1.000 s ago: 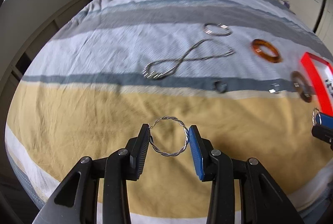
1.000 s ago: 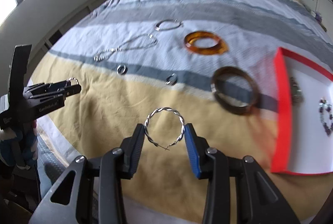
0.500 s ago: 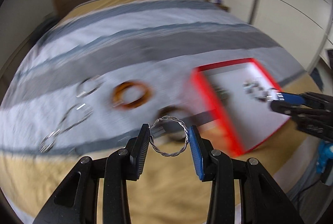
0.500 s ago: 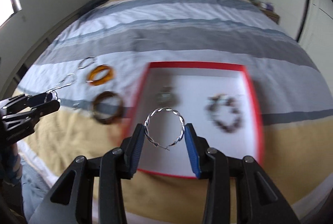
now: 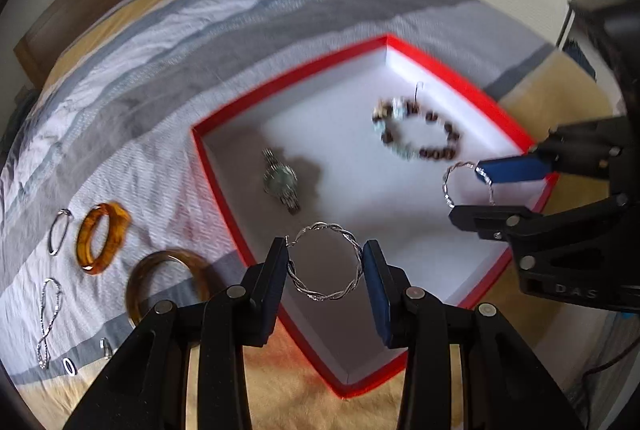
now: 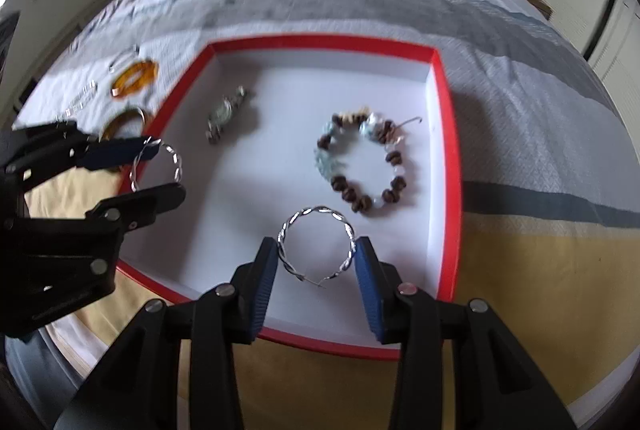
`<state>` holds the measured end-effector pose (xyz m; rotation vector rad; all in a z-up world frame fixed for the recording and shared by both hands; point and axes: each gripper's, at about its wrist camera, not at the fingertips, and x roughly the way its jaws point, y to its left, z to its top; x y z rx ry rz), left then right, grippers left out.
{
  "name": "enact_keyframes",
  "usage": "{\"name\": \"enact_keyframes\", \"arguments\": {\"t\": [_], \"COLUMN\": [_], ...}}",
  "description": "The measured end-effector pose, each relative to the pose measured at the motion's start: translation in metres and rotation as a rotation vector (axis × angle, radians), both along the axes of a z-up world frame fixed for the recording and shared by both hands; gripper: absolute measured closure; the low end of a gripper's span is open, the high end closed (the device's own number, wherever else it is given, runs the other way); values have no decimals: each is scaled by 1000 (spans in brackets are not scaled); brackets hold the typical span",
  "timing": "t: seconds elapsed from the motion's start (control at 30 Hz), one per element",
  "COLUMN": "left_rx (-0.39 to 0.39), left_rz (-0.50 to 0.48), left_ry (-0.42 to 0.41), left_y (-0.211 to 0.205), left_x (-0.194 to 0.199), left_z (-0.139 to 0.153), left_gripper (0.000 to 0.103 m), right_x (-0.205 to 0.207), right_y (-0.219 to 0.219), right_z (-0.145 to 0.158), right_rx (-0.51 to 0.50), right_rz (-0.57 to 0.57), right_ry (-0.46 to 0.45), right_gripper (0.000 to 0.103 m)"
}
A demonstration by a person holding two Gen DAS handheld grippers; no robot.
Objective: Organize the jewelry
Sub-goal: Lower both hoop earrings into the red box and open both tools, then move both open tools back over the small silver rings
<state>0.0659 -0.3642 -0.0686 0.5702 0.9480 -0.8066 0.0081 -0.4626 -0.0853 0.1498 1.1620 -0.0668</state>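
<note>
Both grippers, each clamping a twisted hoop, now hover over the red tray [image 6: 446, 134].

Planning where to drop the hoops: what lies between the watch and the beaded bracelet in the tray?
Only bare white tray floor between watch and beaded bracelet, per both views.

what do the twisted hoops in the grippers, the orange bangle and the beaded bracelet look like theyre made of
Twisted hoops: likely silver-toned metal, with bright glints on the braided strands.
Orange bangle: probably resin or plastic, glossy, translucent amber.
Beaded bracelet: dark brown, matte beads, possibly wood, with pale blue-green, glassy or stone-like pieces; blur leaves this open.
</note>
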Motion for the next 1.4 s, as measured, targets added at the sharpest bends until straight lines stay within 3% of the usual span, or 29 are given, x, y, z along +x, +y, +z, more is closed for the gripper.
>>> {"name": "enact_keyframes", "arguments": {"t": [0.23, 0.5, 0.63, 0.83, 1.1, 1.3, 1.4], "left_rx": [22, 12, -27, -100, -112, -126, -120], "left_rz": [7, 12, 27, 42, 107, 256, 357], "left_ry": [29, 44, 24, -13, -93, -154, -204], "left_y": [-4, -3, 4, 32, 101, 192, 247], "left_x": [1, 1, -3, -20, -47, -45, -42], "left_z": [-22, -21, 0, 45, 97, 126, 141], "left_gripper": [63, 62, 48, 46, 46, 45, 37], "right_x": [2, 1, -9, -35, -71, -94, -101], "right_y": [0, 0, 0, 6, 51, 89, 103], "right_z": [-6, -2, 18, 67, 134, 171, 183], "right_rx": [-19, -41, -60, -74, -62, -62, -54], "right_rz": [32, 24, 7, -34, 8, 33, 41], "right_ry": [34, 40, 6, -90, -228, -314, -345], "right_gripper": [65, 65, 65, 65, 65, 65, 65]}}
